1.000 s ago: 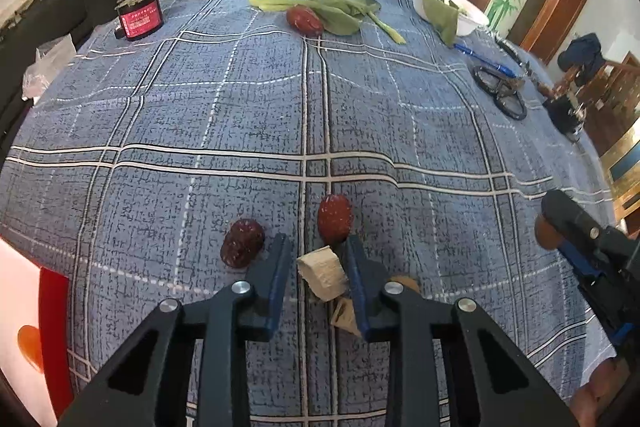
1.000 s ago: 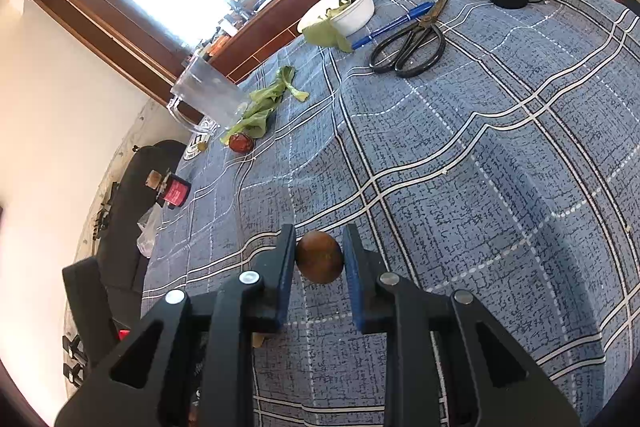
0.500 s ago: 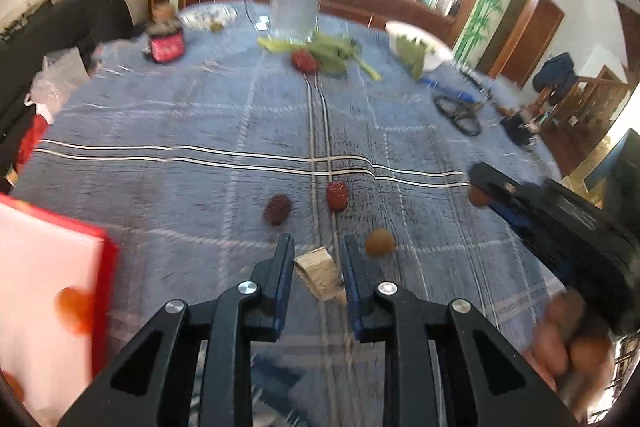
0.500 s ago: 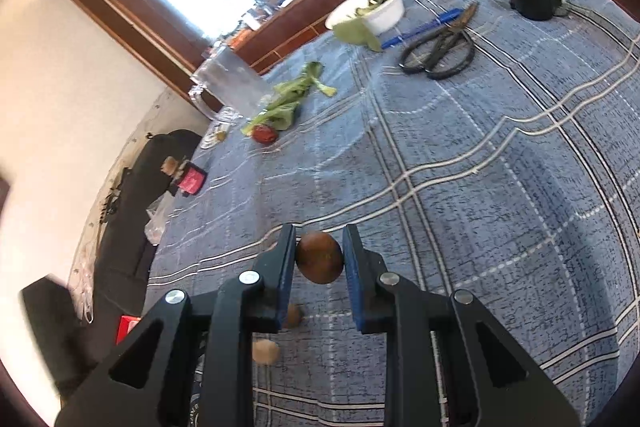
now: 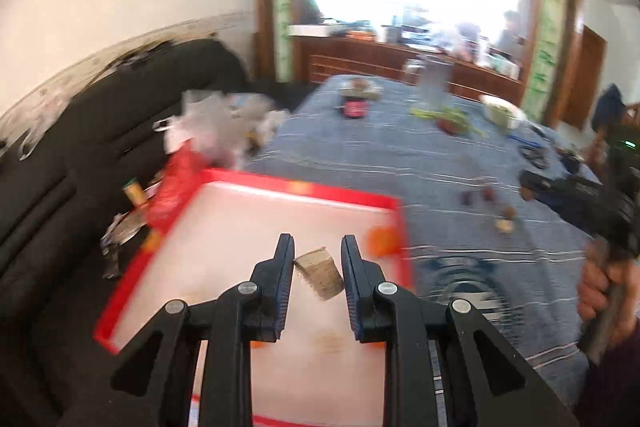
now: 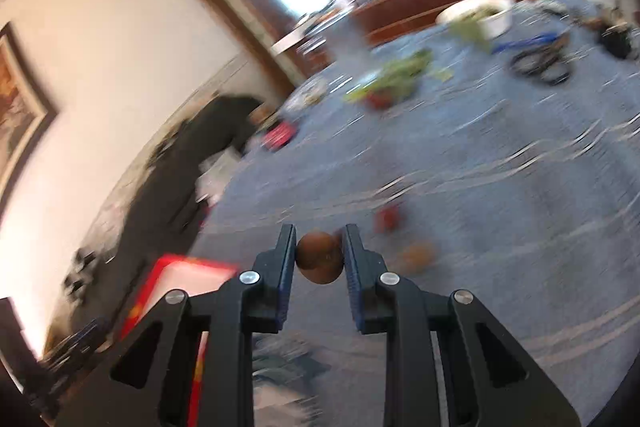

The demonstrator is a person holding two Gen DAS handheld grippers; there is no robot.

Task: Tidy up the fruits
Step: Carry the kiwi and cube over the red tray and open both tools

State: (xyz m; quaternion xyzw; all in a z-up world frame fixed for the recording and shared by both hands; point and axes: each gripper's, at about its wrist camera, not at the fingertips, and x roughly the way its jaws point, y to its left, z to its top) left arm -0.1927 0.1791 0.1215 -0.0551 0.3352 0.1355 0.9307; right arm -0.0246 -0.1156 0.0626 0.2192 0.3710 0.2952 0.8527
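Note:
My left gripper (image 5: 318,273) is shut on a pale tan chunk (image 5: 320,273), held in the air over a white tray with a red rim (image 5: 304,189). An orange fruit (image 5: 382,241) lies near the tray's right rim. My right gripper (image 6: 320,257) is shut on a round brown fruit (image 6: 319,257) above the blue plaid tablecloth (image 6: 500,187). In the left wrist view the right gripper (image 5: 528,189) shows at the far right, held by a person's hand (image 5: 600,287). On the cloth lie dark red dates (image 5: 476,195), a brown fruit (image 5: 510,213) and a pale piece (image 5: 504,225).
At the far end stand a glass jug (image 5: 434,83), green leaves (image 5: 444,115), a white bowl (image 5: 502,111), a red-labelled jar (image 5: 354,107), scissors (image 6: 540,63) and a blue pen (image 6: 524,43). A black sofa (image 5: 80,155) with plastic bags (image 5: 216,123) lies left of the table.
The left gripper closed on the tan chunk, lifted it off the cloth and swung left over the red-rimmed tray. The right gripper, still holding the brown fruit, has risen and moved left.

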